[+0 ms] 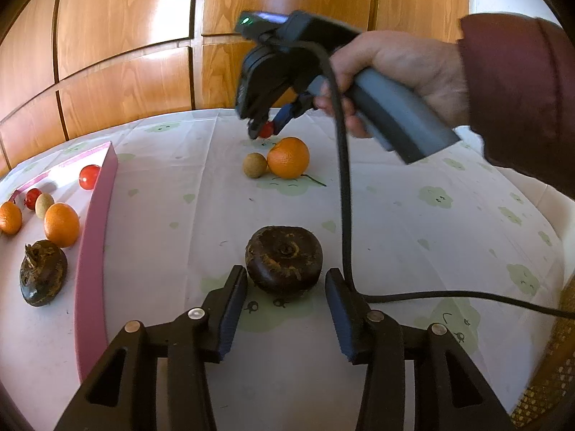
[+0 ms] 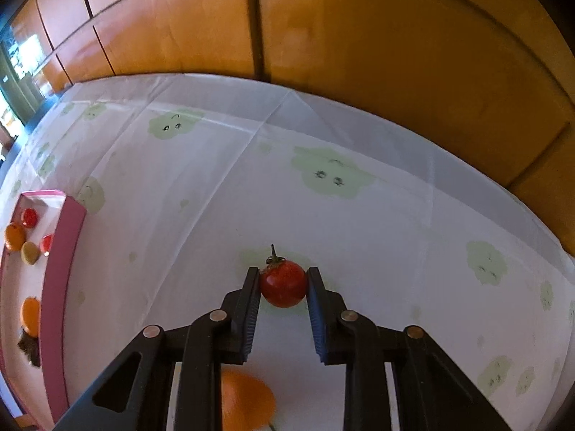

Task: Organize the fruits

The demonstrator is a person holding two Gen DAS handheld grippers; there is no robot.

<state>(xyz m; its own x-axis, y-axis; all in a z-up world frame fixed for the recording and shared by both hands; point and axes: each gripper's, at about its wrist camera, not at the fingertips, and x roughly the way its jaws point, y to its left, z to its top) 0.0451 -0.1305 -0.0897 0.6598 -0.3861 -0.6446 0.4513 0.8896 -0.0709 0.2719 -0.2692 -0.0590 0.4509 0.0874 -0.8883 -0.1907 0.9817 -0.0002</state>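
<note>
- Where the left wrist camera looks out, the left gripper [image 1: 285, 283] stands apart around a dark water chestnut [image 1: 284, 258], pads not touching, right of the pink tray [image 1: 94, 237]; an orange [image 1: 288, 158] lies beyond.
- In the right wrist view, the right gripper [image 2: 283, 285] is clamped on a cherry tomato [image 2: 283, 283], well right of the tray [image 2: 59, 287].

Bright daylight; glare is seen on wood panels [image 1: 158, 25]; edges are fisheye-bent, corners vignetted; near orange [image 2: 246, 404] blurred.

- A water chestnut [image 1: 284, 258] lies on the tablecloth [image 1: 395, 215], right of the tray [image 1: 94, 237].
- Behind it, a longan [image 1: 254, 165] touches an orange's [image 1: 288, 158] left side.
- Behind them sits a cherry tomato [image 2: 283, 283].
</note>
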